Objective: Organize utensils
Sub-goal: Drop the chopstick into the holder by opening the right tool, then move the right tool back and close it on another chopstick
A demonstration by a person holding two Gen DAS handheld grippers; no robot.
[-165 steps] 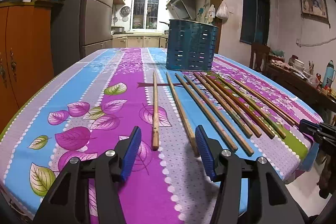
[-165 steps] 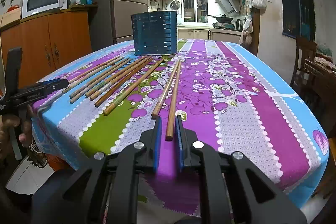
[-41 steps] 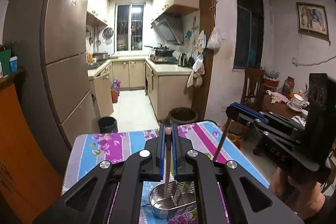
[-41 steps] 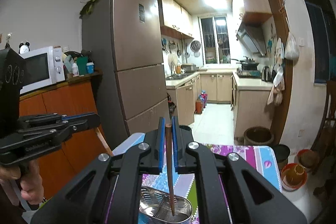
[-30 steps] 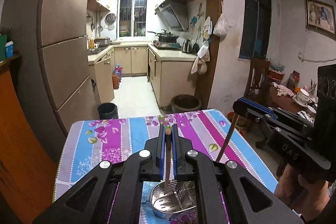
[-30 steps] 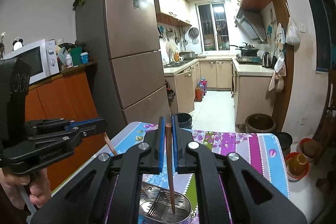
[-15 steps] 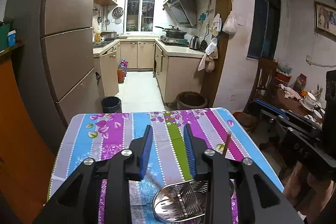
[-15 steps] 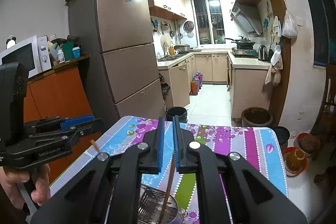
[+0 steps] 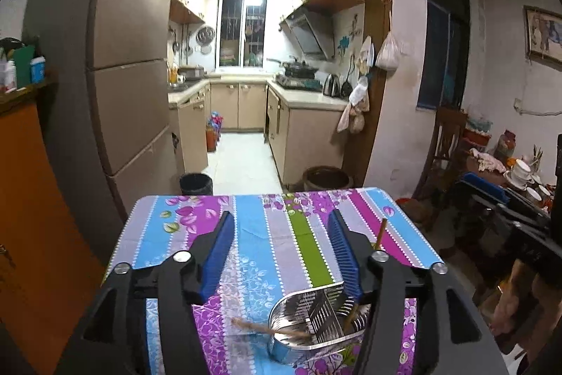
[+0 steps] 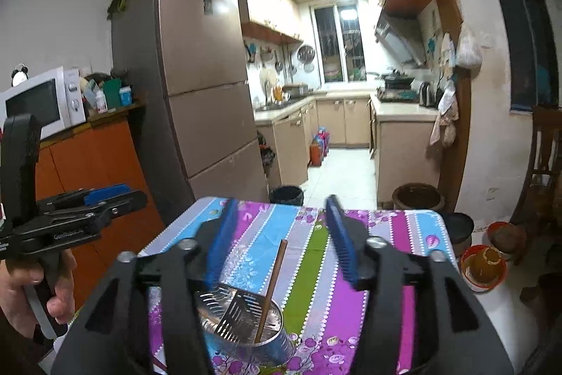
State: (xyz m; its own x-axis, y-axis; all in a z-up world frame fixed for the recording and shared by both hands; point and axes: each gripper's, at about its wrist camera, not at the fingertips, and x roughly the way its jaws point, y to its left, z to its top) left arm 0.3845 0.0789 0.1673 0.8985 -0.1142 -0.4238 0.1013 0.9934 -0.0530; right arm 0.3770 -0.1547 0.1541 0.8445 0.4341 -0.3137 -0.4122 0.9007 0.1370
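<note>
A shiny metal utensil holder [image 9: 312,325] stands on the floral tablecloth [image 9: 253,234] below both grippers; it also shows in the right wrist view [image 10: 246,322]. One wooden chopstick [image 10: 272,287] leans upright inside it. Another chopstick [image 9: 270,331] lies tilted over its left rim, sticking out. A chopstick tip [image 9: 380,232] shows past the right finger. My left gripper [image 9: 282,255] is open and empty above the holder. My right gripper [image 10: 281,234] is open and empty above it too.
The table's far edge [image 9: 260,195] faces a kitchen doorway with a fridge [image 10: 203,94], a black bin [image 9: 196,183] and a brown pot [image 9: 328,178]. An orange cabinet [image 10: 91,164] with a microwave stands left; a chair and cluttered side table [image 9: 491,164] stand right.
Both grippers were shut on chopsticks held upright over the holder. Both have opened and the chopsticks have dropped into the holder; the left one has tipped over the rim.
</note>
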